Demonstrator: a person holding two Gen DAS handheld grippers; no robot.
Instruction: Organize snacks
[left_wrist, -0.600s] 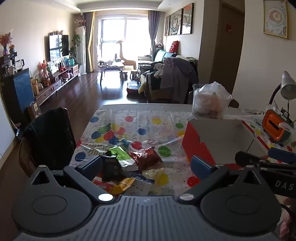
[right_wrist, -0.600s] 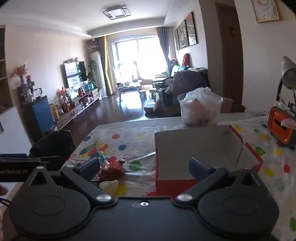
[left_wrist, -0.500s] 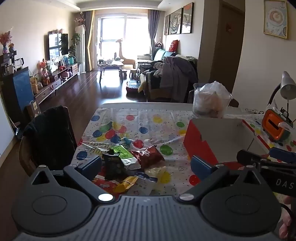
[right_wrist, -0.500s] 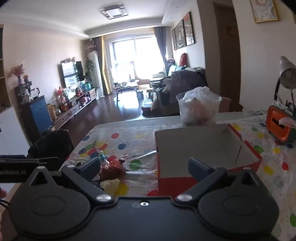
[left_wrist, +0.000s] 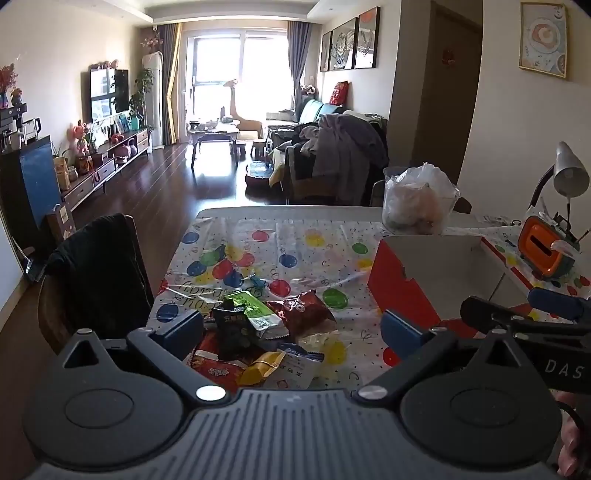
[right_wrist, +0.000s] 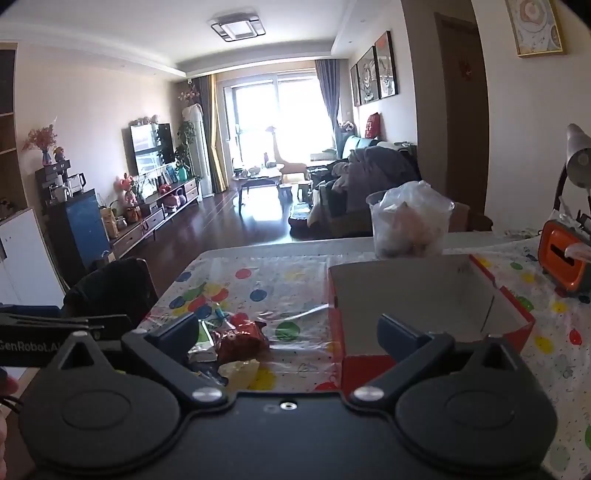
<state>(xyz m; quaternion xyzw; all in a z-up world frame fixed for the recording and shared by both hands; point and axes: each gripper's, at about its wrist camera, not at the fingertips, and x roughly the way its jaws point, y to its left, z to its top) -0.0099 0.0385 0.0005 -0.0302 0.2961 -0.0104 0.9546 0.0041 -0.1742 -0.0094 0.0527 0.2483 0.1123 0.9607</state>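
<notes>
Several snack packets lie in a pile on the balloon-print tablecloth: a dark red bag, a green-and-white packet, a black packet, a yellow one and a white one. An open red box with a white inside stands to their right; it also shows in the right wrist view. My left gripper is open and empty, hovering above the pile. My right gripper is open and empty, between the red bag and the box.
A clear tub with a plastic bag stands behind the box. An orange device and a desk lamp are at the far right. A chair draped in black cloth stands at the table's left edge.
Both grippers have pulled back and risen slightly, so more of the snack pile shows in the left wrist view. Both stay open.
</notes>
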